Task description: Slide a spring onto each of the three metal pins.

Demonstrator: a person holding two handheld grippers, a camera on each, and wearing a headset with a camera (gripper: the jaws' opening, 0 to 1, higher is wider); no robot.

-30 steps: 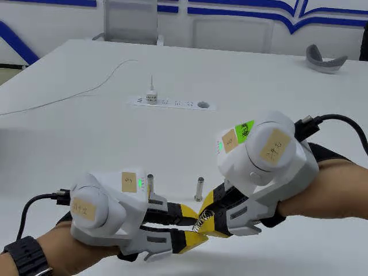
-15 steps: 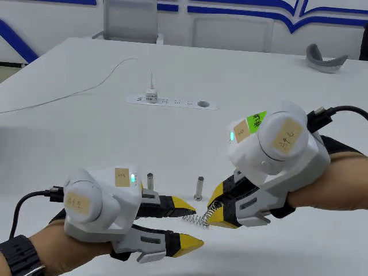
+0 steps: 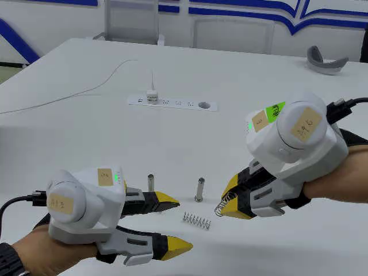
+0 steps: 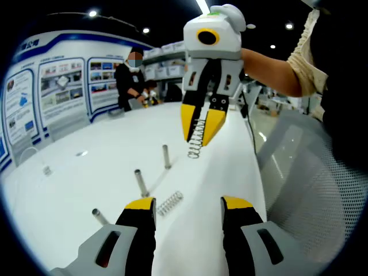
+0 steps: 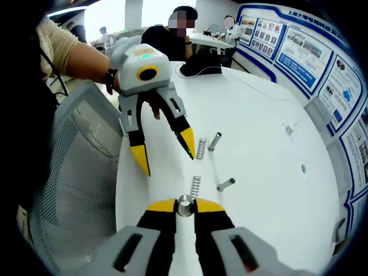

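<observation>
My right gripper (image 3: pixel 224 208) is shut on one end of a small spring (image 3: pixel 219 208), held just above the white table (image 3: pixel 86 138). In the right gripper view that spring (image 5: pixel 194 187) sticks out ahead of the shut jaws (image 5: pixel 184 206). A second spring (image 3: pixel 196 220) lies flat on the table between the grippers. My left gripper (image 3: pixel 175 224) stands open to its left, holding nothing. Two upright metal pins (image 3: pixel 150 183) (image 3: pixel 199 190) stand just behind. The left gripper view has three pins (image 4: pixel 165 156) (image 4: pixel 140 183) (image 4: pixel 99 216), the loose spring (image 4: pixel 169 202) and the right gripper (image 4: pixel 201 123).
A white power strip (image 3: pixel 172 104) with a plug (image 3: pixel 151 96) and a thin cable (image 3: pixel 69 98) lies farther back. A grey curved object (image 3: pixel 325 60) rests at the far right. A chair (image 3: pixel 131 20) stands beyond the table. A mesh chair (image 5: pixel 75 172) is beside the table's edge.
The grippers have drawn apart: the left one moved left and back with its jaws open wider, the right one moved right with a spring. One spring now lies loose on the table.
</observation>
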